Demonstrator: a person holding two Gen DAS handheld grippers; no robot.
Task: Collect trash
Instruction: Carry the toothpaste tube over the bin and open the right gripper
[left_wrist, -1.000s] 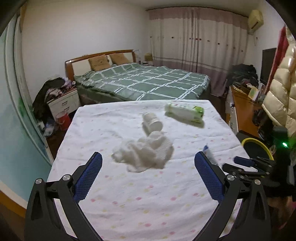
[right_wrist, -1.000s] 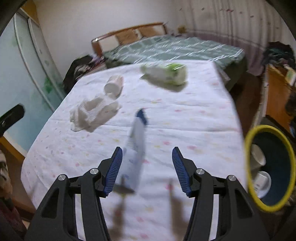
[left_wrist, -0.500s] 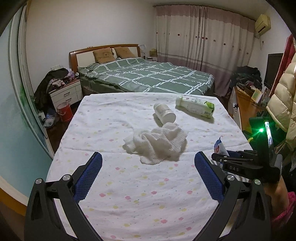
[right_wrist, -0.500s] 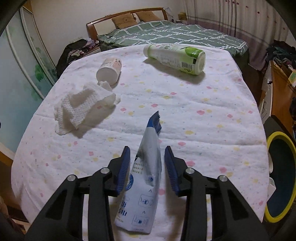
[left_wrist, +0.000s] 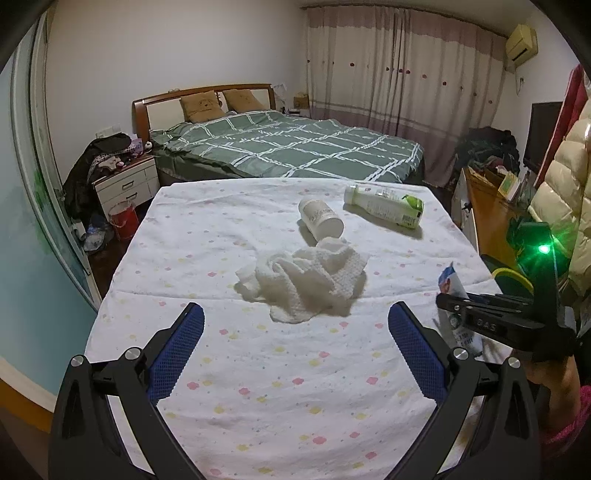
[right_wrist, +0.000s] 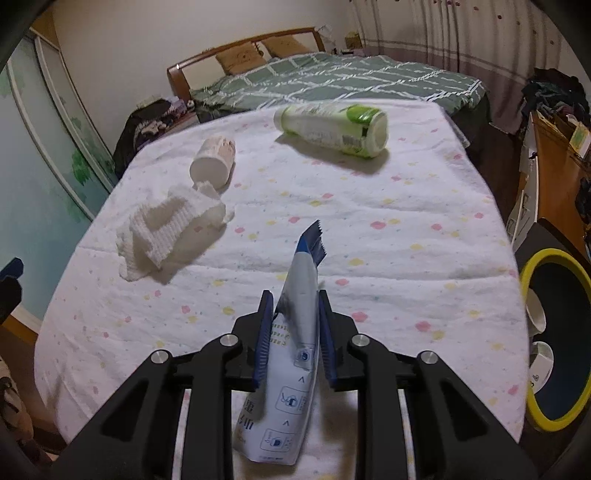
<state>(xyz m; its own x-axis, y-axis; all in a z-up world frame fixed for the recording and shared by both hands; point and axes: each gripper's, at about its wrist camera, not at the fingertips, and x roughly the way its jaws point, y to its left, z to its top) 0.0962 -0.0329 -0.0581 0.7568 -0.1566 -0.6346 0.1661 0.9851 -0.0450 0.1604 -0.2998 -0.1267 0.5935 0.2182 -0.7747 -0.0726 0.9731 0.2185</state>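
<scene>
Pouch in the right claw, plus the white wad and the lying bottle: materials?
Pouch: thin glossy plastic film, likely; printed, creased, serrated top edge. White wad: soft woven cloth or textured paper towel; waffle grid, limp folds. Bottle: smooth plastic, probably, under a shiny green-and-white printed sleeve.

- The soft white cotton-like tabletop cloth with pastel dots looks matt and faintly napped.
- The crumpled white waffle-weave cloth is rough and textured.
- The glossy blue-and-white printed plastic pouch with a serrated top edge shines a little.
- The white plastic bottle with a green label looks smooth and semi-glossy.
- The small white tub lying on its side is smooth, with a matt base.
- The right gripper is matt black plastic with ribbed blue rubbery pads and bright metal bolts; the left gripper is the same.
- The round yellow-rimmed bin has a smooth plastic rim.
</scene>
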